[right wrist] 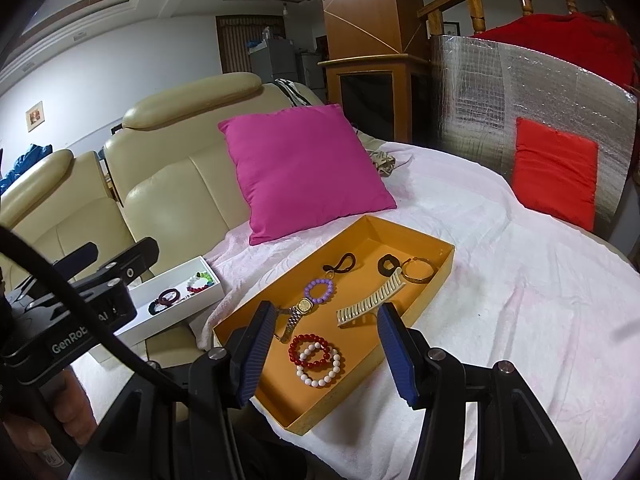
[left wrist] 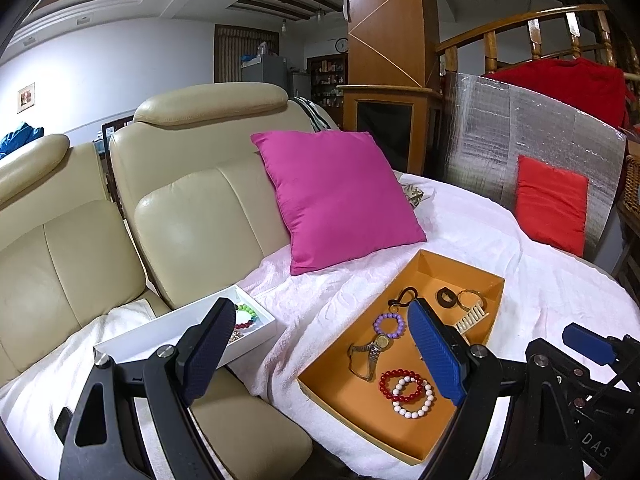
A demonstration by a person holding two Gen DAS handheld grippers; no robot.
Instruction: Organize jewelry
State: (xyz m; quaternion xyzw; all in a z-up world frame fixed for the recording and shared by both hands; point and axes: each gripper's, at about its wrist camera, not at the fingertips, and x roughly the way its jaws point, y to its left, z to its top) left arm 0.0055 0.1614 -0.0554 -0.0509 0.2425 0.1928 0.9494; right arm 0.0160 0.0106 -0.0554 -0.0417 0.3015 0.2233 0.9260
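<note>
Left tool (left wrist: 324,354) hides white box (left wrist: 132,340) contents.

Your left gripper (left wrist: 320,354) has two flat blue pads with a fine ribbed texture, each set in a black holder and carried on angular black arms with triangular cut-outs and round silver screw heads at the joints. Your right gripper (right wrist: 326,354) is built the same way: ribbed blue pads, black linkages, silver screws. In the right wrist view the left unit's black body shows white lettering that begins "GenRob", and a thick black cable curves across it. The skin of your left hand (right wrist: 60,420) shows bare around its handle. In the left wrist view the right unit carries the white letters "DAS".
</note>
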